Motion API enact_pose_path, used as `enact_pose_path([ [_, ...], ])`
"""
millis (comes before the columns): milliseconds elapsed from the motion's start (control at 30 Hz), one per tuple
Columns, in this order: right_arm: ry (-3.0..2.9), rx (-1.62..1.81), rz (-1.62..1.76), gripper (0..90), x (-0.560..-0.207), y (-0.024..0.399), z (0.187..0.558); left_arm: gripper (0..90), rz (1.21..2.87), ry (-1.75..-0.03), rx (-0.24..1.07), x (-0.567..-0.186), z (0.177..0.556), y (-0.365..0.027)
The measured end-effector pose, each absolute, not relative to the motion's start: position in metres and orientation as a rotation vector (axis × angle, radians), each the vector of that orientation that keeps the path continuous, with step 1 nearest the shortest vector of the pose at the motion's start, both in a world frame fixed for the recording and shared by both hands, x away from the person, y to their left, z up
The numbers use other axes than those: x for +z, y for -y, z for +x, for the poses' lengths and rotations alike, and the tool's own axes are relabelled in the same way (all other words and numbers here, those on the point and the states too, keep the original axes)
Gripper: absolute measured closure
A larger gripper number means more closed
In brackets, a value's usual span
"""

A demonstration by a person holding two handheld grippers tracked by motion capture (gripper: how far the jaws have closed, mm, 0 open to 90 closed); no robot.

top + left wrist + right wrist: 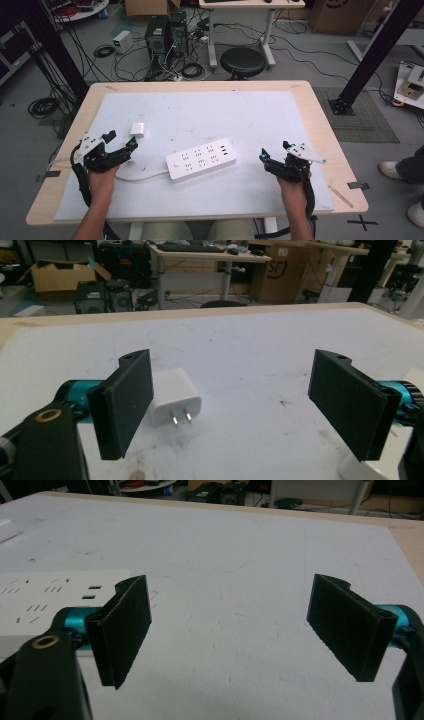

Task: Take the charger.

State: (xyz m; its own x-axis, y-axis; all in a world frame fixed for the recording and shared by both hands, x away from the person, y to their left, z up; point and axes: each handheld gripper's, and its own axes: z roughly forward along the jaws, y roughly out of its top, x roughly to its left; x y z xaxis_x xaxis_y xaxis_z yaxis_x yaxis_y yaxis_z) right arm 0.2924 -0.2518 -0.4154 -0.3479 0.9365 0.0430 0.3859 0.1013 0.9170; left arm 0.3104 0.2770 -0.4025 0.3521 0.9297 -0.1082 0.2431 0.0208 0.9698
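- Left hand-held gripper [230, 405] has its jaws spread wide with nothing between them. The charger [174, 403] sits on the surface [260, 115] just ahead of it, right beside the inner face of the jaw on the left of the left gripper view.
- Right hand-held gripper [230, 635] is spread apart and empty too, well off to the side of the power strip [201, 158].
- Biggest risk I'd guess: the charger is off-centre in the gap, so closing now could let one jaw nudge it sideways or spin it instead of clamping it.
- It's small and smooth, so a grab on a corner could squirt it out.
- Charger lies flat, its two prongs [181, 417] pointing back toward the left hand-held gripper, away from the far edge.
- Its long axis looks roughly in line with the prongs, a bit diagonal to the jaws.
- The strip's long axis runs across, between the two grippers, sockets facing up.
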Motion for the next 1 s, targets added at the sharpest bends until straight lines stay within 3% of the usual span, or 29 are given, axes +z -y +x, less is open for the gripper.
enact_pose_path([
  [433, -1.868, 1.158, 1.374, 18.3, -0.391, 0.267, 0.288, 18.2, 1.6, -1.222, 0.731, -0.346, 0.351, -0.257],
  [1000, -1.943, 1.068, 1.378, 18.3, -0.385, 0.26, 0.295, 18.2, 1.708, -1.486, 0.591, -0.356, 0.413, -0.259],
])
